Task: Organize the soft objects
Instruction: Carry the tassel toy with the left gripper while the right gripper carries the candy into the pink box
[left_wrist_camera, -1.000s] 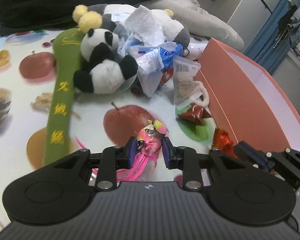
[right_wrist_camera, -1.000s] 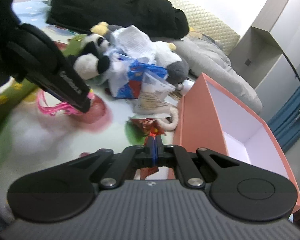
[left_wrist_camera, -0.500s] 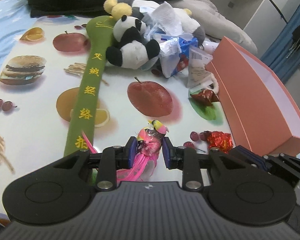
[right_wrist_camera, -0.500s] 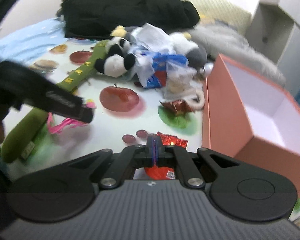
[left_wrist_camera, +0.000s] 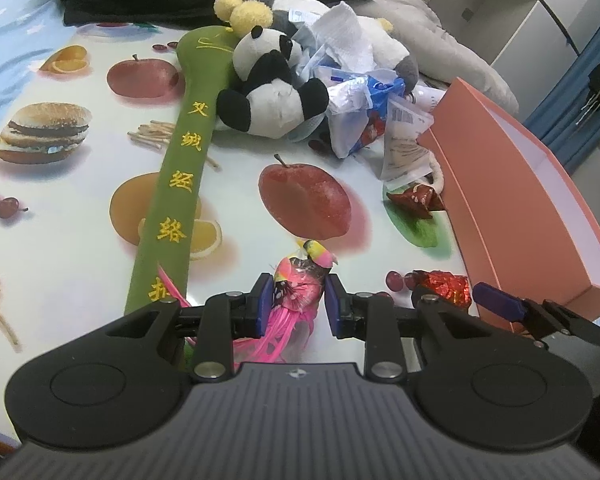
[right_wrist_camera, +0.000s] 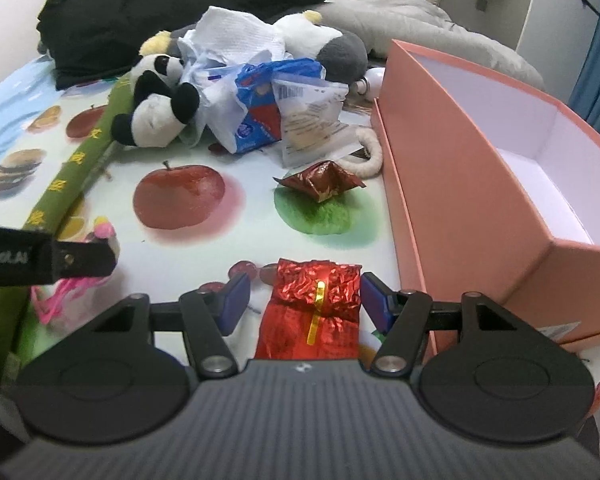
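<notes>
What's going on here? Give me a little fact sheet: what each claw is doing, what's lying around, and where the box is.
left gripper: shut on the pink feathered bird toy
right gripper: jaws just opened; red foil packet lies between them, pads clear of it
box: open orange box, white inside, nothing visible in it
pile: panda plush, crumpled bags, long green cushion
surface: fruit-print tablecloth

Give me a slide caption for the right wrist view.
Right tool, just opened, straddles a red foil packet beside an empty pink box.
</notes>
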A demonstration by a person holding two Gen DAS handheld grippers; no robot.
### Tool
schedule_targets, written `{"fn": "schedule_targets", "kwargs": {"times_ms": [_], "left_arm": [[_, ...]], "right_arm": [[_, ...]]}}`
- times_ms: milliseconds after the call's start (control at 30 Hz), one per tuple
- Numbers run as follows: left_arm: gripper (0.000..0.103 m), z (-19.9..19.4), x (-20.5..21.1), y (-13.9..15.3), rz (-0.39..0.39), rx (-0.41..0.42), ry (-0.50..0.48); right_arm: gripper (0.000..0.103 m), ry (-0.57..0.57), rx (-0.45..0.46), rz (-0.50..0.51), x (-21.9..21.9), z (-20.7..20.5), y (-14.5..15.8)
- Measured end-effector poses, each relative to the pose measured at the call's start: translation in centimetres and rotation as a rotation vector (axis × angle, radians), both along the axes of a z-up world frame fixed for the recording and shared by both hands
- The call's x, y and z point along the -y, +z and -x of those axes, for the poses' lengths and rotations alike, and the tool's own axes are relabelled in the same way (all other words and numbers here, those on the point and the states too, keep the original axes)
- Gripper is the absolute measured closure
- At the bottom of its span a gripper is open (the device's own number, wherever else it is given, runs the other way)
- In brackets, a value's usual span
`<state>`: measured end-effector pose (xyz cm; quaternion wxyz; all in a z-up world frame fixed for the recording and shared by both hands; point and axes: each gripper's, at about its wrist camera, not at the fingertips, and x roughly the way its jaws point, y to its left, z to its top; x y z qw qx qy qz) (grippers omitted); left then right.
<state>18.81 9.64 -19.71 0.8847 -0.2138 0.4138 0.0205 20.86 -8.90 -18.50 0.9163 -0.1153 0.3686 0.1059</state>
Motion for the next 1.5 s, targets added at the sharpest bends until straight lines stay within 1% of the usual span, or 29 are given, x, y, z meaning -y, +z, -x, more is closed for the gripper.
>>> {"fn": "schedule_targets", "kwargs": {"times_ms": [200, 300, 400, 567, 733, 1067, 1300, 1500], "left_arm": [[0.070, -0.3, -0.2, -0.4, 0.009, -0.004, 0.007], [0.070, -0.2, -0.3, -0.4, 0.011, -0.002, 0.010], [0.070, 0.1, -0.5, -0.1, 0.011, 0.006, 0.017], [0.070, 0.8, -0.4, 0.8, 0.007, 0.023, 0.021], [0.070, 1.8, 0.0, 2.0, -0.006, 0.034, 0.022], [0.070, 4.2, 1.1, 5.3, -0.013, 0.058, 0.031], [0.070, 4.5, 1.8, 9.2, -0.019, 0.101, 0.041], [0.070, 3.2, 3.2, 12.9, -0.020, 0.143, 0.025]], "right_arm": [[0.040, -0.020, 0.009, 0.030, -0.6, -0.9, -0.9], [0.041, -0.030, -0.004, 0.005, -0.3, -1.3, -1.0], [0.048, -0.031, -0.021, -0.016, 0.0, -1.4, -0.9], [0.049, -0.020, -0.052, -0.052, 0.6, -0.8, -0.5], [0.049, 0.014, -0.050, -0.065, 0.9, 0.7, 0.4], [0.049, 0.070, -0.006, -0.115, 2.0, 3.4, 4.8], [0.049, 0.084, 0.038, -0.164, 3.2, 3.7, 9.2], [0.049, 0.106, 0.084, -0.206, 4.4, 3.4, 13.0]]}}
